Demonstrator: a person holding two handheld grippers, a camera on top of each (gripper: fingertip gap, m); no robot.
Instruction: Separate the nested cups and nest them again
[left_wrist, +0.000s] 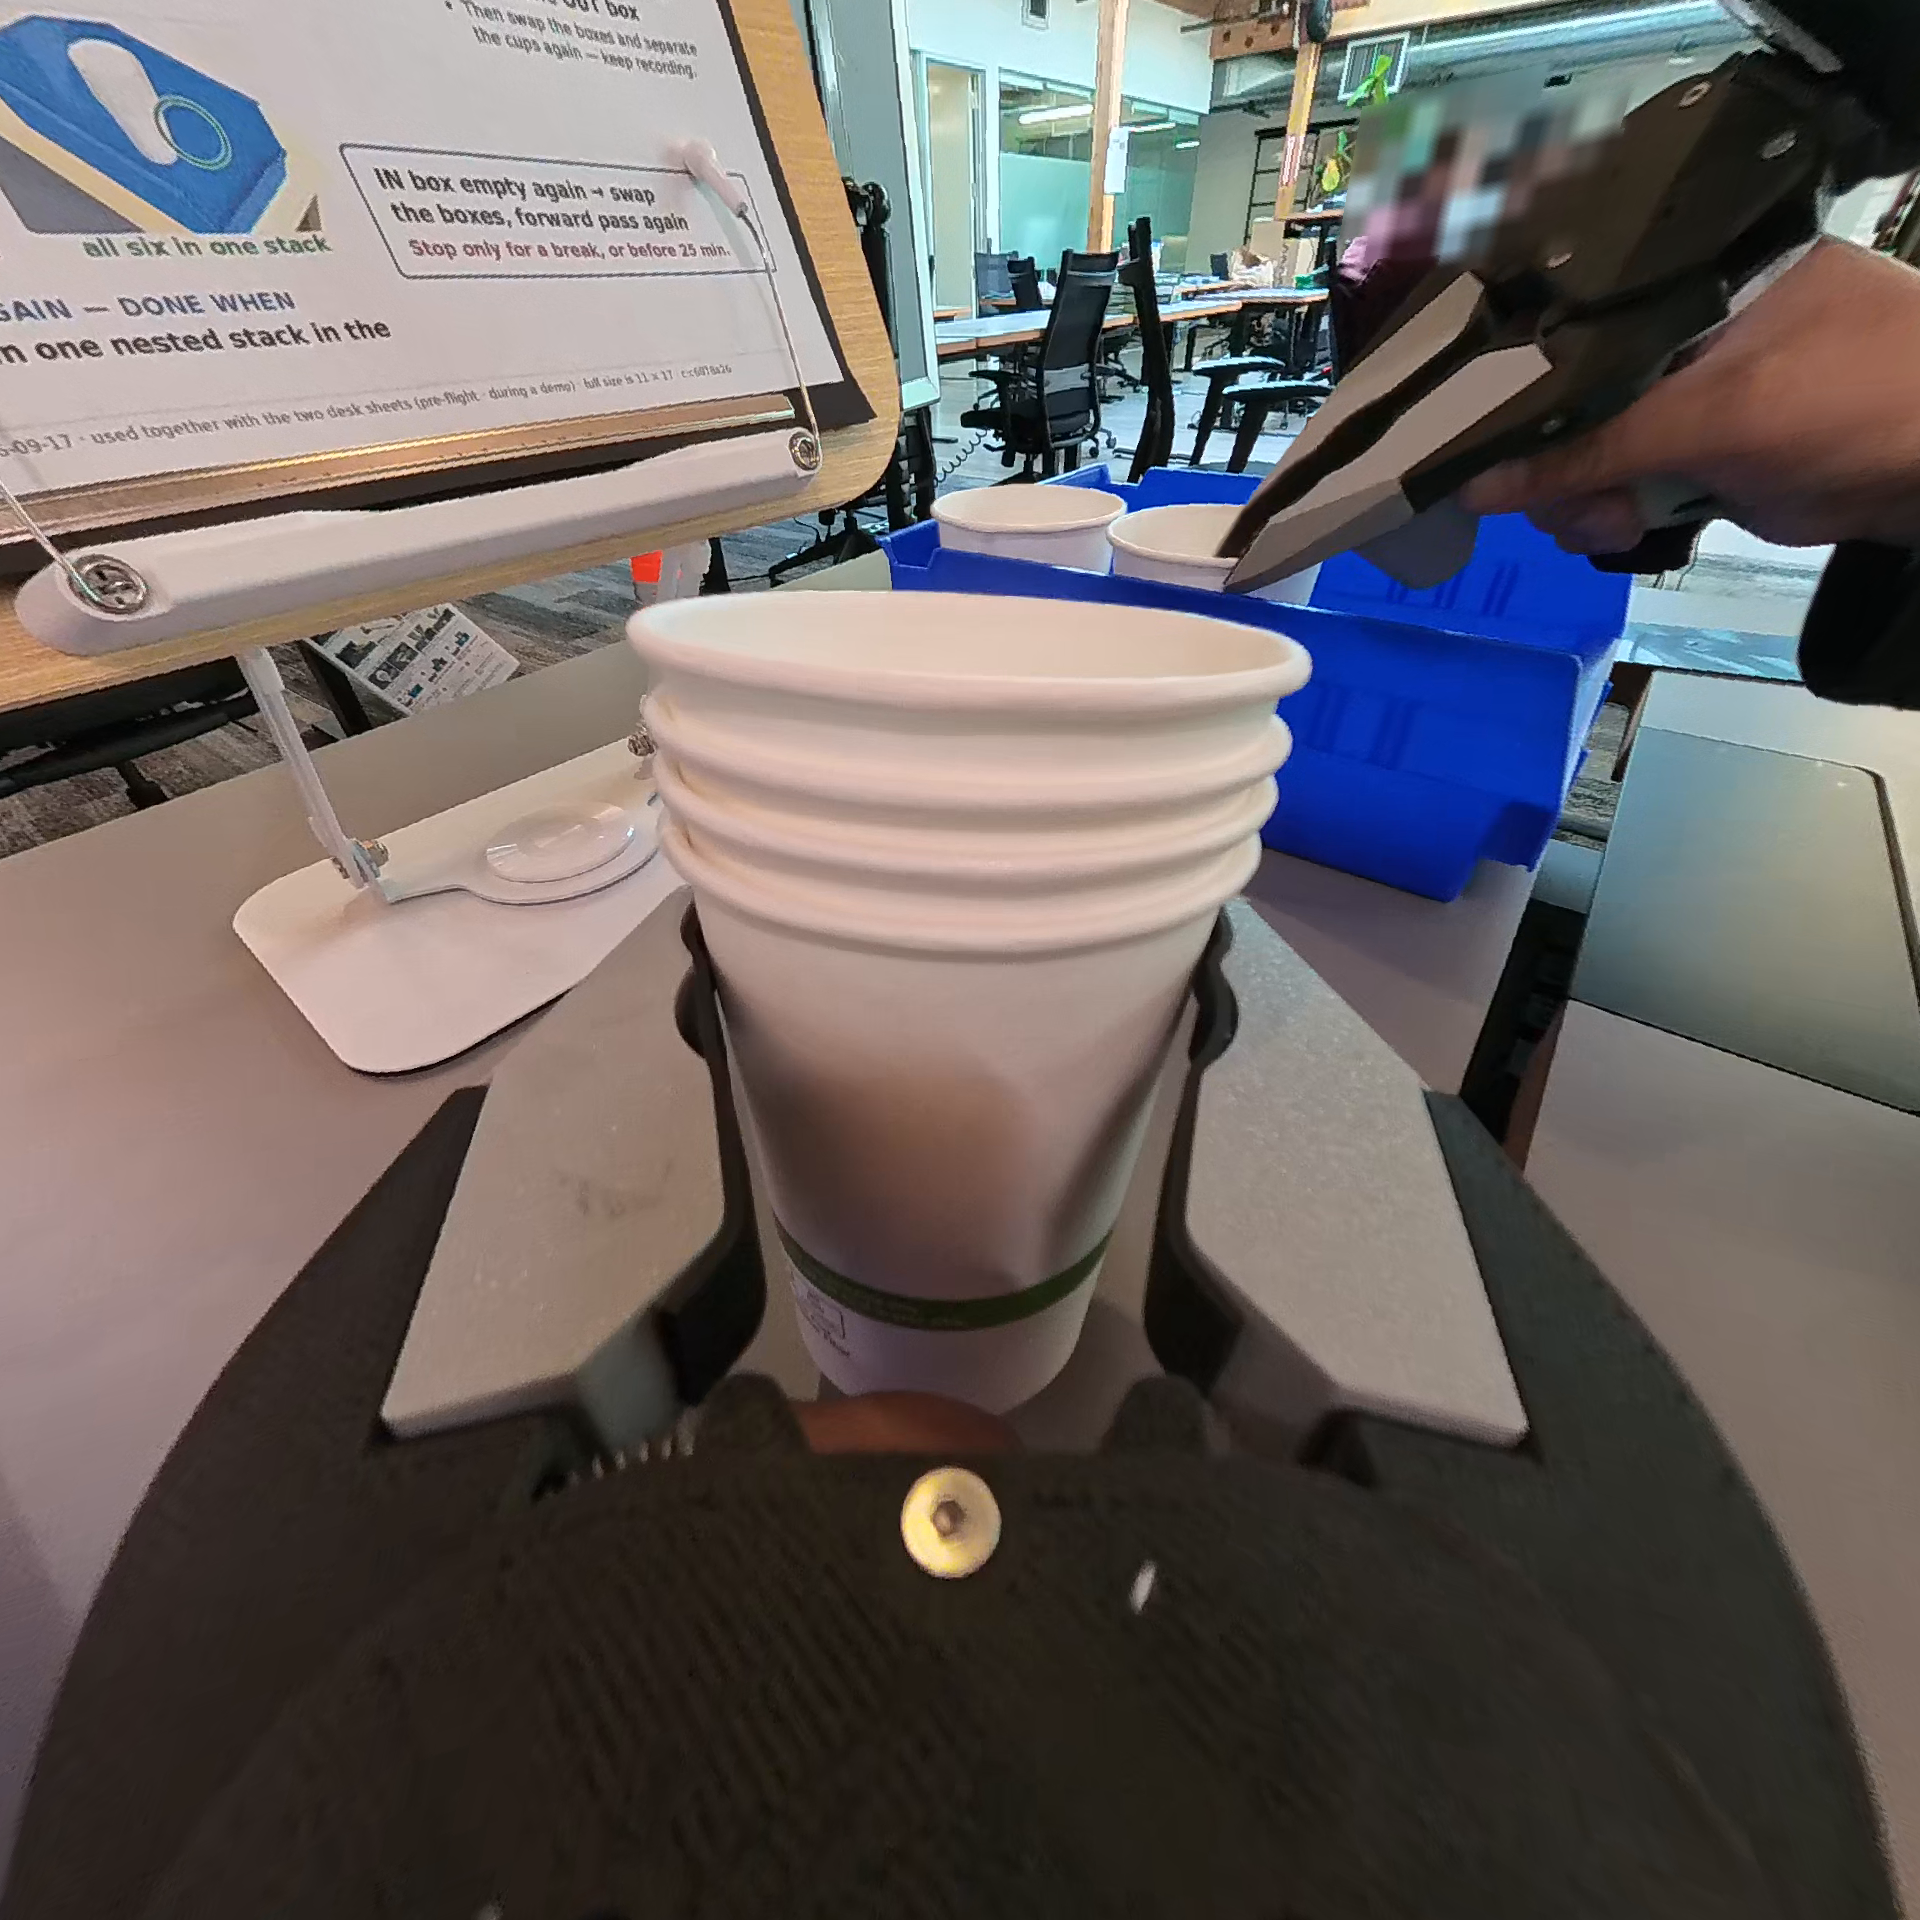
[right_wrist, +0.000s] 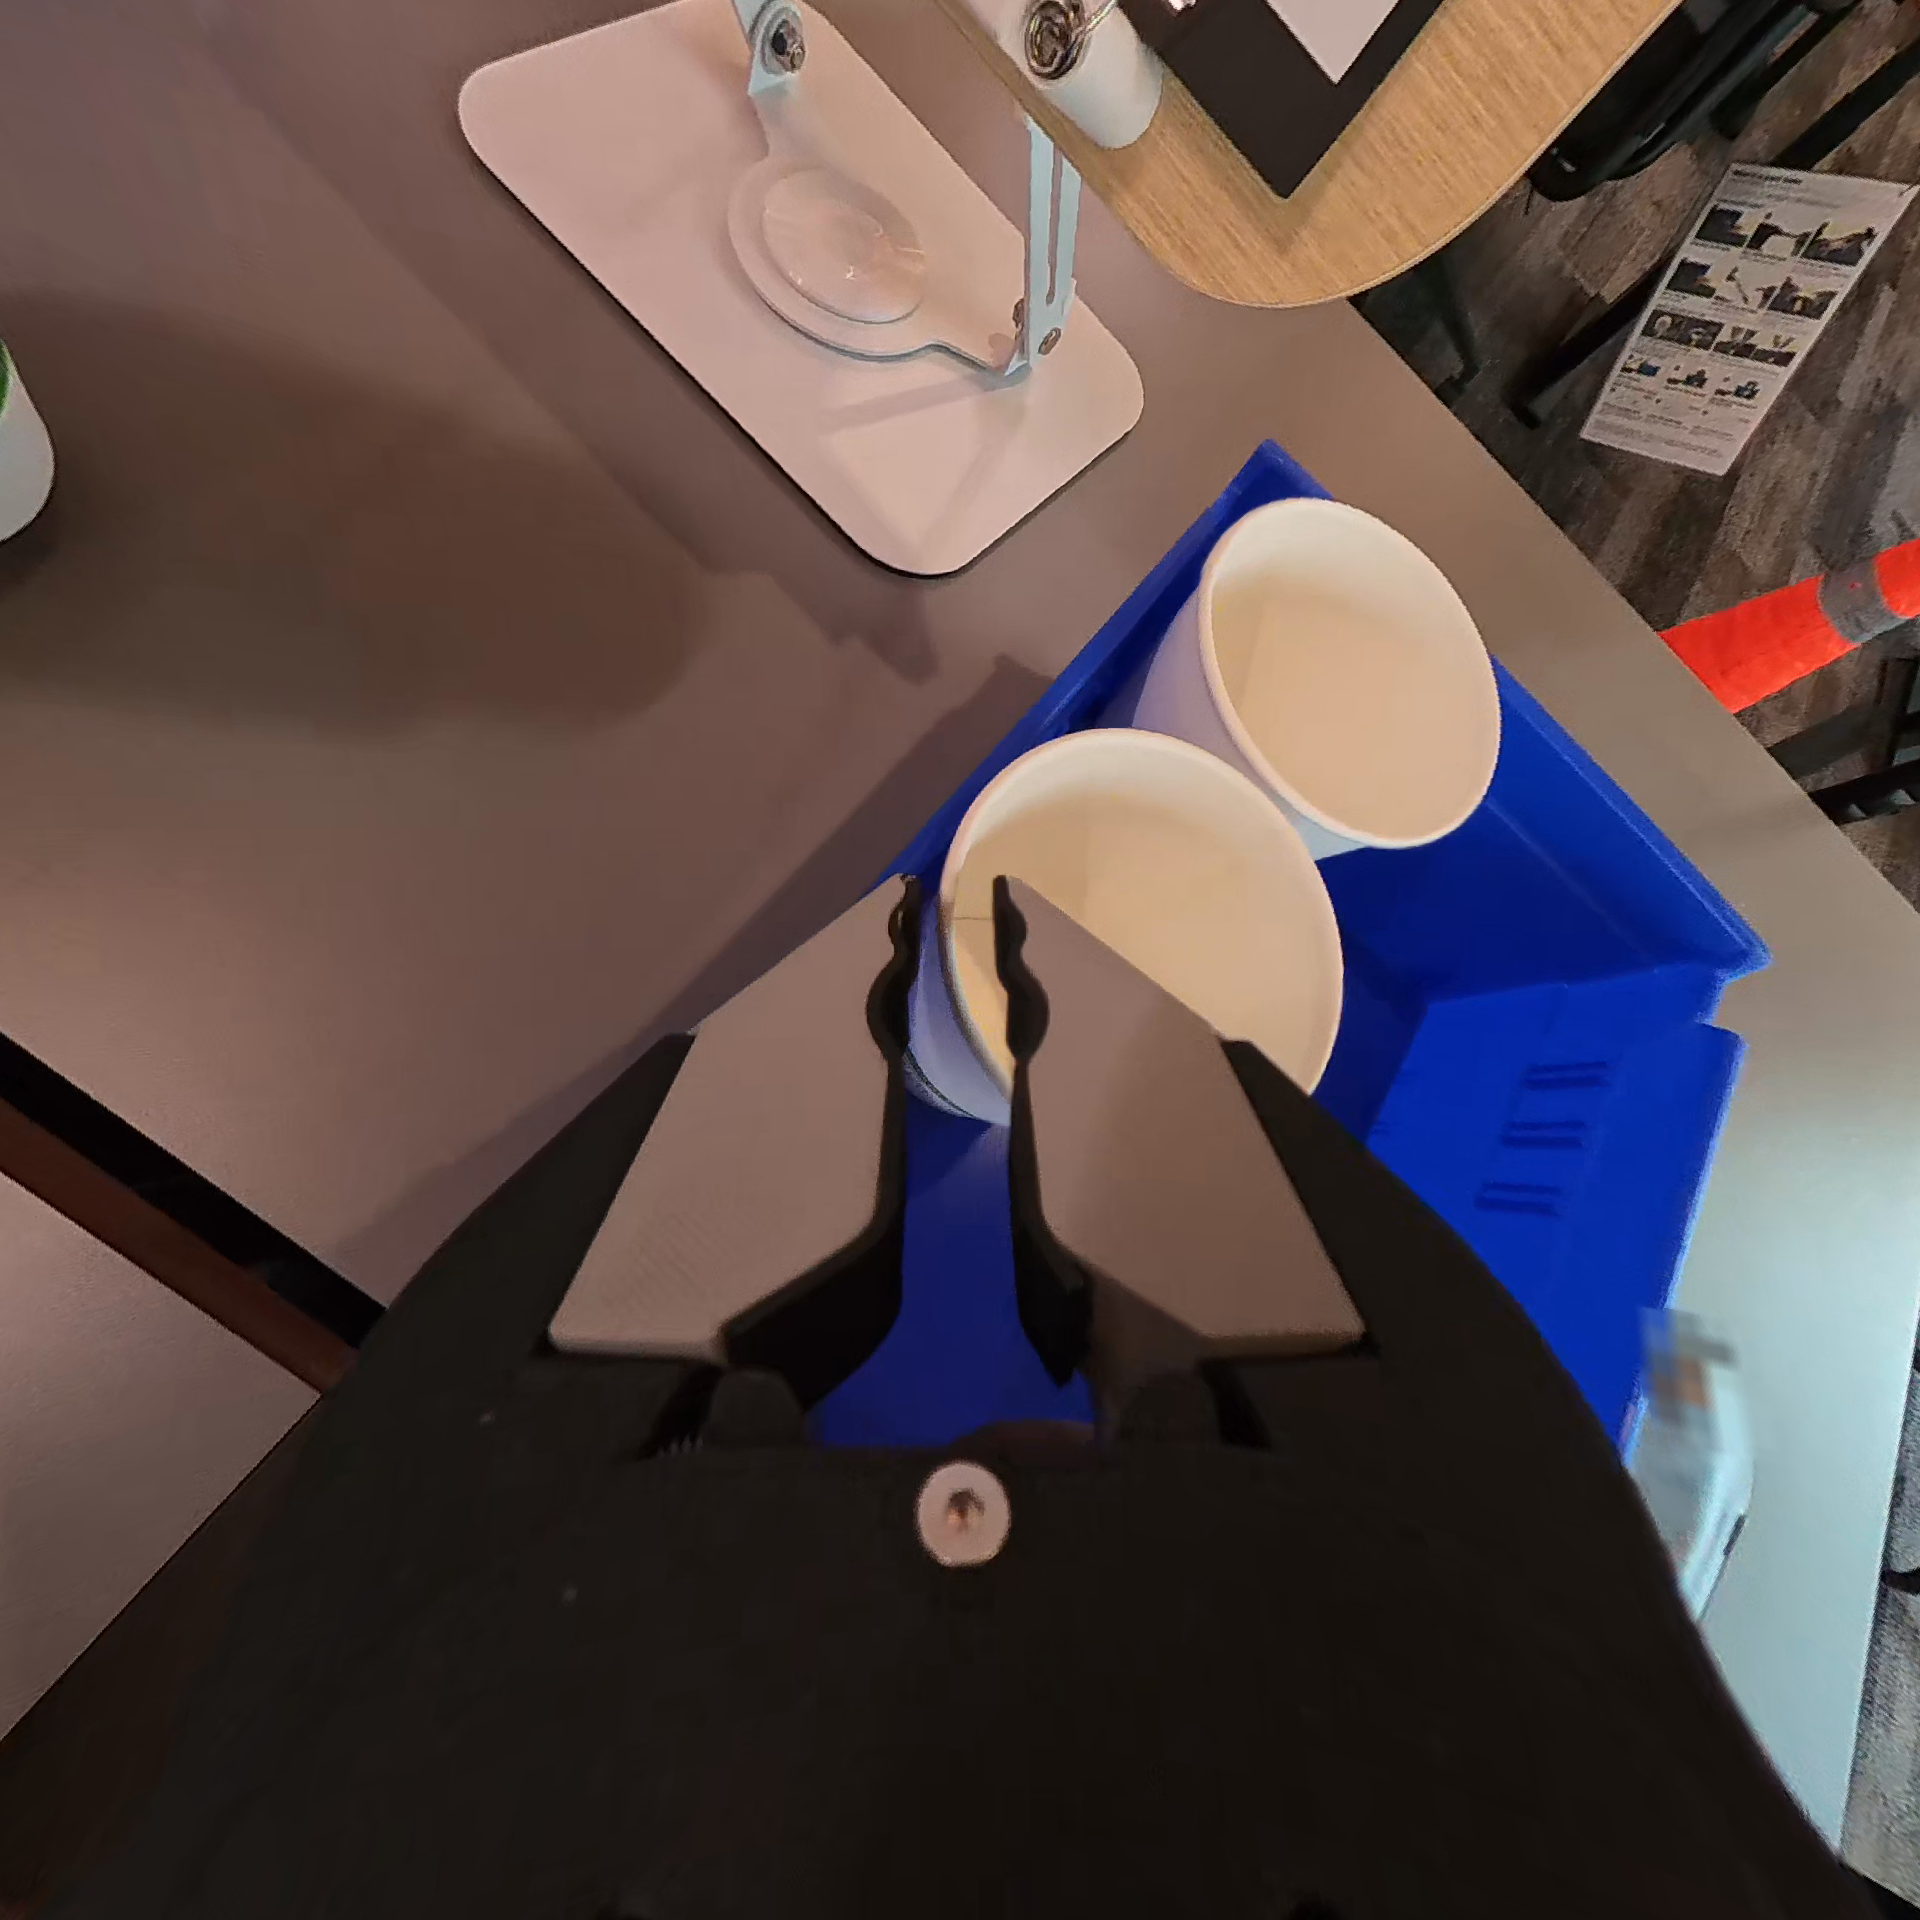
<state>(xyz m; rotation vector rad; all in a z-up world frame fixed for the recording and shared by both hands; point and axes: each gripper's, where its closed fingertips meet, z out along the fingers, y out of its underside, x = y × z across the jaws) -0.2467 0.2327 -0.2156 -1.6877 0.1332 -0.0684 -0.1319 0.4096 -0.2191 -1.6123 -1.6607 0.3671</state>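
Observation:
My left gripper (left_wrist: 956, 925) is shut on a stack of nested white paper cups (left_wrist: 956, 1039), gripping the outer cup's sides and holding it upright above the grey table (left_wrist: 156, 1039). Two single white cups stand side by side in a blue bin (right_wrist: 1558, 935). My right gripper (right_wrist: 953, 883) is over the near cup (right_wrist: 1143, 883). One finger is inside its rim and one outside, with a small gap on each side of the wall. The far cup (right_wrist: 1351, 675) stands free. The right gripper (left_wrist: 1236, 571) also shows in the left wrist view, dipping into that cup (left_wrist: 1174, 540).
A white document stand (right_wrist: 831, 312) with a wooden board and printed sheet (left_wrist: 416, 260) sits on the table left of the bin (left_wrist: 1403, 727). The table edge runs just beyond the bin. Office chairs and desks stand far behind. Across from one pair of fingers to the other is roughly 20 centimetres.

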